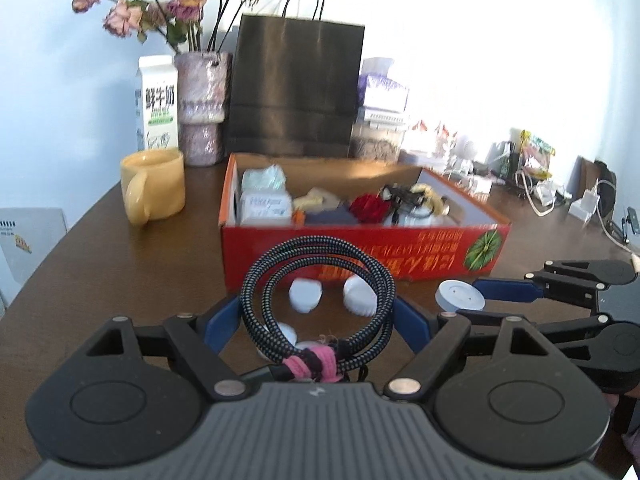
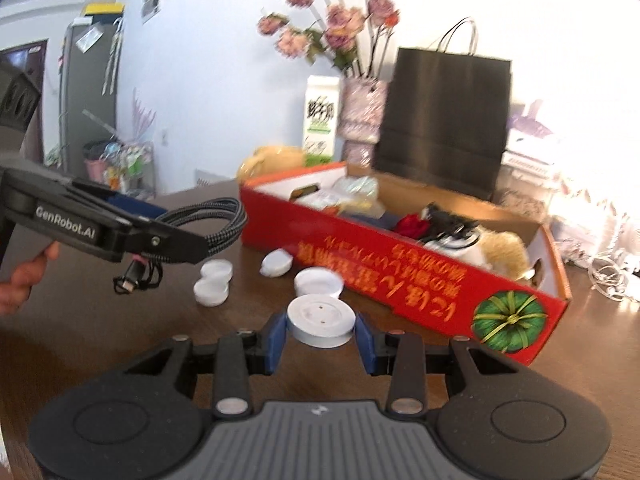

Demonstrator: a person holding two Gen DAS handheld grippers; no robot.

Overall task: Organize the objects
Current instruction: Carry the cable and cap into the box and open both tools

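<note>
Left gripper (image 1: 318,316) held a coiled braided cable (image 1: 316,292) between its blue pads (image 1: 220,322), jaws spread wide with the coil pressed between them. The coil was tied with a pink band (image 1: 316,364), lifted off the table (image 1: 100,280); its plug end (image 2: 128,280) dangled below in the right wrist view.

Right gripper (image 2: 322,334) pinched a flat white round puck (image 2: 321,320), jaws partly closed on its sides, held above the table just in front of the red cardboard box (image 1: 360,248).

The box sat open on the brown table, holding mixed items: a tissue pack (image 1: 266,204), something red (image 1: 370,207), a tangle of dark bits. Exact contents were blurred.

Four white caps (image 2: 216,280) lay on the table in front of the box, two touching each other, two nearer the box wall.

Behind the box stood a black paper bag (image 1: 298,84), a vase of dried pink roses (image 1: 202,108), a milk carton (image 1: 158,104) and a yellow mug (image 1: 154,192) to the box's left. Cluttered cords and small things lay at far right. A person's hand (image 2: 24,276) gripped the left gripper's handle.
</note>
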